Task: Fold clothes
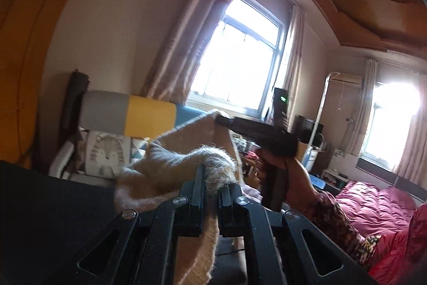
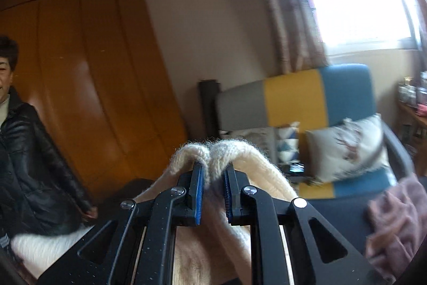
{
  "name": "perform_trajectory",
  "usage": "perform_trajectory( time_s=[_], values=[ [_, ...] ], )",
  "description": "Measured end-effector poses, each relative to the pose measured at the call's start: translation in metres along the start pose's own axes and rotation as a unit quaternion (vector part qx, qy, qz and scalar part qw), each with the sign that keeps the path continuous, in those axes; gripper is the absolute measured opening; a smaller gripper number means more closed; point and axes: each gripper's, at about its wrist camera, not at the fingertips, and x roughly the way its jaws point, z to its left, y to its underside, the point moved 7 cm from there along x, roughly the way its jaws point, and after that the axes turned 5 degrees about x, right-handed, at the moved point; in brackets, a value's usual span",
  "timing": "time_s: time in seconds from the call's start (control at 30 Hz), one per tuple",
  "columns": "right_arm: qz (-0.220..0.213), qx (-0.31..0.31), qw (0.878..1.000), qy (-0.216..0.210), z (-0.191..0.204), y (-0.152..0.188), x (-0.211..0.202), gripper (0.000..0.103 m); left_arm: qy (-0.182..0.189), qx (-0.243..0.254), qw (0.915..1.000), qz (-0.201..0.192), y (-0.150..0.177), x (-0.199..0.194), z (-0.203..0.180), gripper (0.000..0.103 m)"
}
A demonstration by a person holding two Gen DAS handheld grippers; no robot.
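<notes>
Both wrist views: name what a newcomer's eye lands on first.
The fuzzy cream sweater stands out, lifted in mid-air and pinched by the left gripper and the right gripper. Behind it sits a grey, yellow and blue sofa under a bright window.

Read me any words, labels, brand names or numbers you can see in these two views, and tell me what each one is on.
No text reads in either view.
Black device by the window: a green light glows on it and pale marks sit lower down, too blurred to read.
Cushion on the sofa: an animal drawing, no words.
Cushion in the right wrist view: a drawing only.
Cream sweater in both grippers: no label shows.
</notes>
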Motion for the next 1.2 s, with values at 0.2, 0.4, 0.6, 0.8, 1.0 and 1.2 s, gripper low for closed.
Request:
perform_trajectory(
  time_s=[0.2,0.4,0.6,0.8,1.0,1.2],
  values=[
    [0.024,0.006,0.999,-0.044,0.045,-0.006,0.064,0.013,-0.031,-0.009,0.9995,-0.002,0.005,-0.012,0.019,0.006],
    [0.081,0.003,0.996,-0.049,0.062,0.042,0.113,0.013,-0.068,-0.042,0.9959,0.041,0.040,0.006,0.044,0.006],
    [0.162,0.011,0.986,-0.035,0.051,0.118,0.149,0.013,-0.087,-0.094,0.9874,0.093,0.090,0.027,0.070,0.006],
    [0.216,0.028,0.976,-0.028,0.031,0.185,0.174,0.013,-0.097,-0.126,0.9763,0.147,0.139,0.048,0.081,0.006],
    [0.254,0.007,0.967,-0.024,0.036,0.228,0.190,0.013,-0.104,-0.155,0.9648,0.185,0.181,0.057,0.087,0.006],
    [0.299,-0.008,0.954,-0.039,0.055,0.273,0.201,0.014,-0.115,-0.181,0.9524,0.216,0.218,0.059,0.093,0.006]
  ],
)
